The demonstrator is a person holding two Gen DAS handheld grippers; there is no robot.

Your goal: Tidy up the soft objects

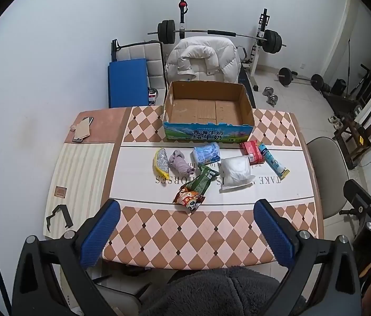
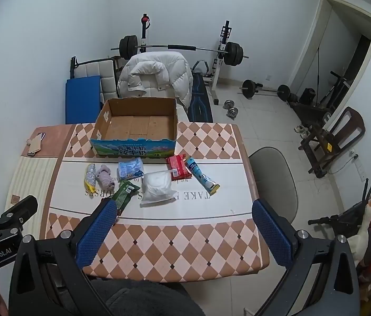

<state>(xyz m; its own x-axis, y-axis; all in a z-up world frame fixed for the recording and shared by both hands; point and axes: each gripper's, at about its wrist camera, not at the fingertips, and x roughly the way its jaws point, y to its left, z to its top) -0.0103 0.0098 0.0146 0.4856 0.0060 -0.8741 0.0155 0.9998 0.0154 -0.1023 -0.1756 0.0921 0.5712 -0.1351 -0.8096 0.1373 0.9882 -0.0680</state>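
Both grippers hang above the near edge of the table (image 1: 211, 237), jaws spread wide with nothing between them.

In the left wrist view, the left gripper (image 1: 186, 226) has the panda pack (image 1: 188, 199) just beyond its fingertips at 12 o'clock, apart from both pads. The green pack (image 1: 203, 180) lies touching it farther on. At 1 o'clock sits the white bag (image 1: 235, 173); at 11, the purple cloth (image 1: 180, 162) and the yellow pouch (image 1: 161, 162).

In the right wrist view, the right gripper (image 2: 184, 225) has the green pack's near end hidden behind its left pad; whether they touch is unclear. The white bag lies at 12.

Farther still: blue pack (image 1: 206, 153), red pack (image 1: 251, 152), tube (image 1: 273, 163) and, at 12, the empty box (image 1: 206, 110).
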